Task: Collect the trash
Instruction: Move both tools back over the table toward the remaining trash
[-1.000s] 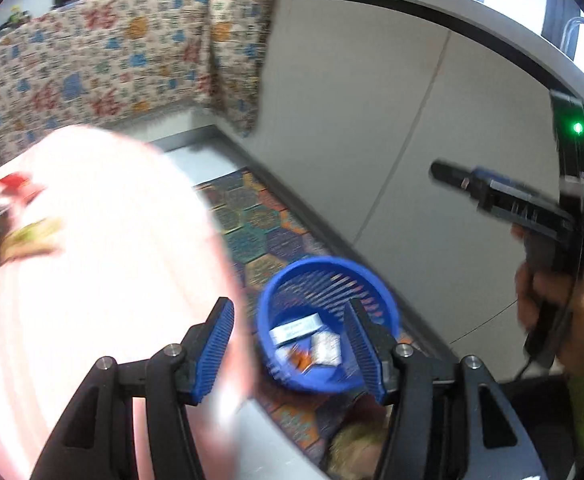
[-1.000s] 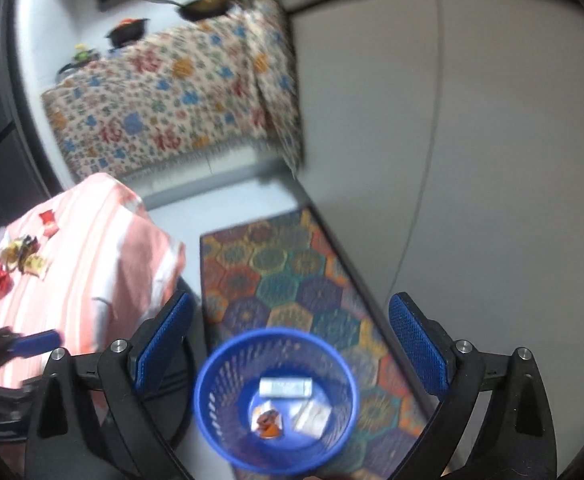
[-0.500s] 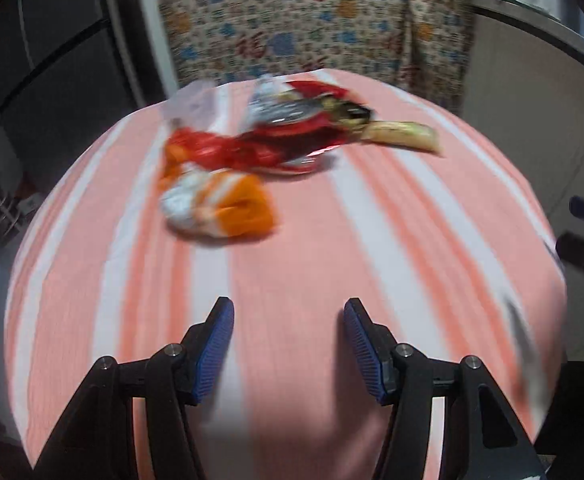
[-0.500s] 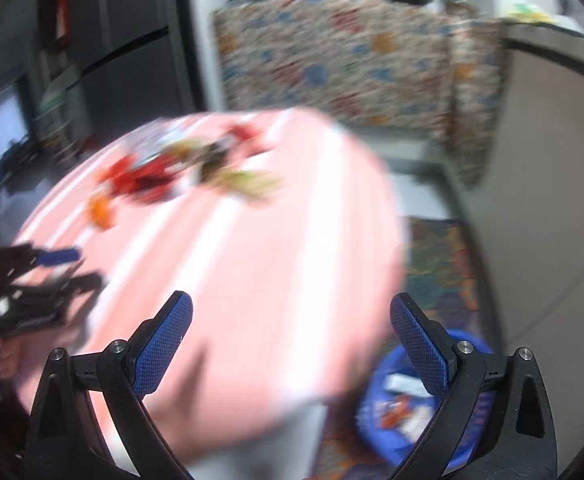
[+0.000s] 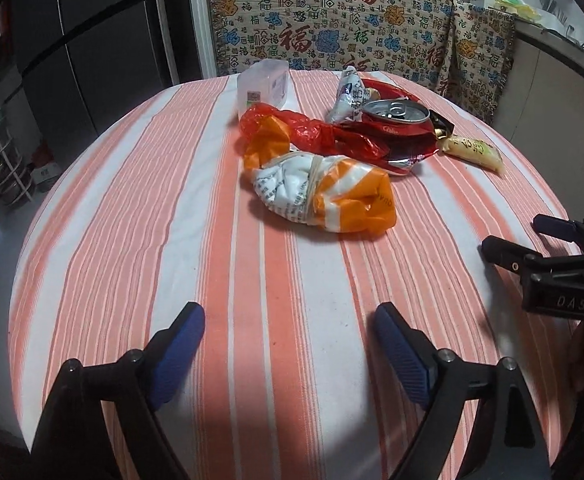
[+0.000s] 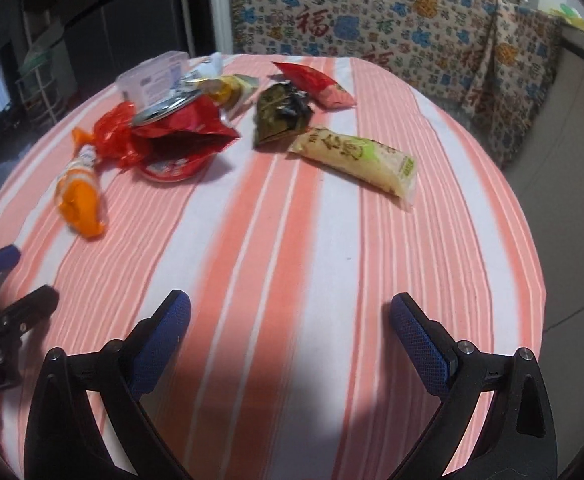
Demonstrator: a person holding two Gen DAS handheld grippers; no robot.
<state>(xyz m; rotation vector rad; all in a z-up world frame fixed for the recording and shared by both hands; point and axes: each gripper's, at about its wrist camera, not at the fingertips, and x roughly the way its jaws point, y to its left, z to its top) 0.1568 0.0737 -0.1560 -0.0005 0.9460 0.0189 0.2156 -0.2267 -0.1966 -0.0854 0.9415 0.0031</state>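
2 grippers hover over a striped desk [image 5: 139, 208] strewn with trash. The left gripper [image 5: 289, 354], its blue fingers [image 5: 175, 354] just spread wide with nothing between them, faces an orange-and-white wrapper [image 5: 324, 196] near the middle. Beyond it lie a red bag [image 5: 316, 134] and a crushed can [image 5: 396, 118]. The right gripper [image 6: 292, 344], fingers apart and empty, points toward a pale yellow packet [image 6: 356, 160].

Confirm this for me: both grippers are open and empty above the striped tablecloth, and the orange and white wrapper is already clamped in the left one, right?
Not quite. In the left wrist view the orange and white wrapper lies on the striped tablecloth, well ahead of the left gripper. Its jaws, just opened wider, hold nothing. The right gripper is open and empty too.
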